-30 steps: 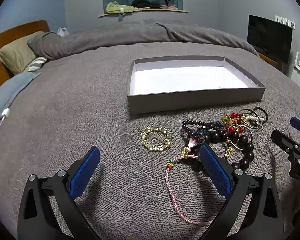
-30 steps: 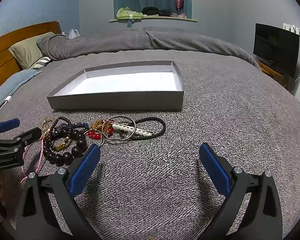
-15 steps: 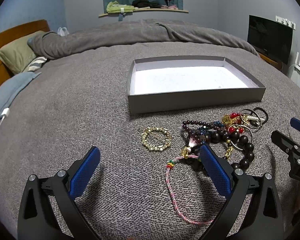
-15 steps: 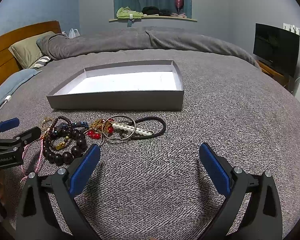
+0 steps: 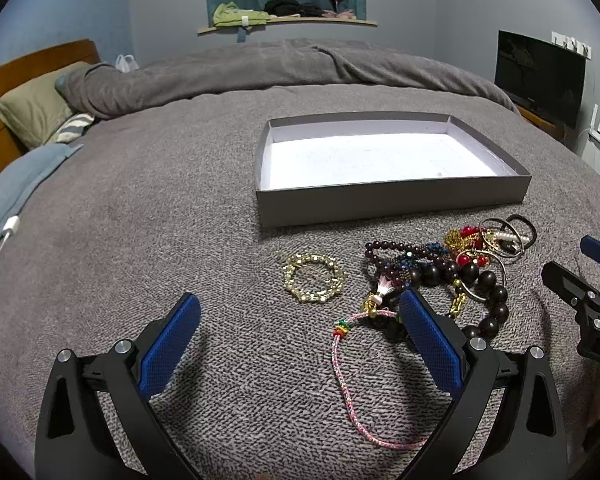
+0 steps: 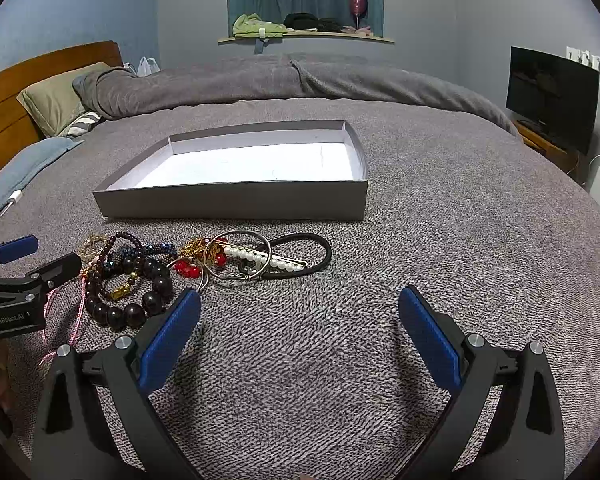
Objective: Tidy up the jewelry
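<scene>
**Tangle risk in the bracelet heap**

Jaws of the left gripper (image 5: 300,328) and right gripper (image 6: 300,320) stand spread, holding nothing. Pink cord (image 5: 346,384) and gold bracelet (image 5: 314,278) lie apart; the jewelry pile (image 6: 172,268) interlocks, so one lift may drag neighbours. Beyond, the tray (image 6: 236,202) sits empty. Clasps are indistinct.

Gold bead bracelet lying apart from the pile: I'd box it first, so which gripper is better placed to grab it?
Left. The gold bead bracelet lies just ahead of the open left gripper; the right gripper faces bare blanket beyond the pile.
</scene>
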Action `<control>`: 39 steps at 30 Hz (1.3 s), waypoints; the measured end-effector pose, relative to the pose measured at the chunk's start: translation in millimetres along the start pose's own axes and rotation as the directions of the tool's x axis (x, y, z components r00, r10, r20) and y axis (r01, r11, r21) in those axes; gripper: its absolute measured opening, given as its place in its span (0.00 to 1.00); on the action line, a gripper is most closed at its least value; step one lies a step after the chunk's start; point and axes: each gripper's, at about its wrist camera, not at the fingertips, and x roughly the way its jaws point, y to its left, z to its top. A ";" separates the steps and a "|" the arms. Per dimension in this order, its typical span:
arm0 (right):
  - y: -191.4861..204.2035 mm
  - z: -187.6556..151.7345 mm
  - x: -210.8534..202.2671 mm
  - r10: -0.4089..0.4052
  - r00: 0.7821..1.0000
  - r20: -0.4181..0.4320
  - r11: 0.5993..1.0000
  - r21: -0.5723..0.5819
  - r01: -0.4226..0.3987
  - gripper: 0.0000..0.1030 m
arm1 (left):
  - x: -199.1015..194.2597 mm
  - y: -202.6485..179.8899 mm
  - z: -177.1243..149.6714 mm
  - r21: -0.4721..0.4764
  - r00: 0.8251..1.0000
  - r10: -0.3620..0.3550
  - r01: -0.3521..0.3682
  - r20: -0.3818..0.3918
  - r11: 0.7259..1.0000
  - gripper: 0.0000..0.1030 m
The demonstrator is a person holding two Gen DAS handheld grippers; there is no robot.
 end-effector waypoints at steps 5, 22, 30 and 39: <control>0.4 0.2 0.0 -0.001 1.000 0.000 1.000 0.000 0.001 0.95 | 0.0 0.1 -0.4 0.000 1.000 -0.002 0.002 -0.001 1.000 0.96; 0.3 -0.1 -0.2 -0.002 1.000 -0.004 1.000 0.003 0.002 0.95 | 0.2 0.9 -0.9 -0.006 1.000 -0.003 0.003 -0.005 1.000 0.96; -0.3 0.0 -0.2 -0.002 1.000 -0.005 1.000 0.003 0.002 0.95 | 0.8 1.1 -0.1 -0.006 1.000 -0.003 0.003 -0.006 1.000 0.96; -0.6 0.6 -0.7 0.015 1.000 0.000 1.000 0.014 -0.015 0.95 | -0.4 11.5 3.4 0.012 1.000 -0.013 0.013 -0.006 1.000 0.96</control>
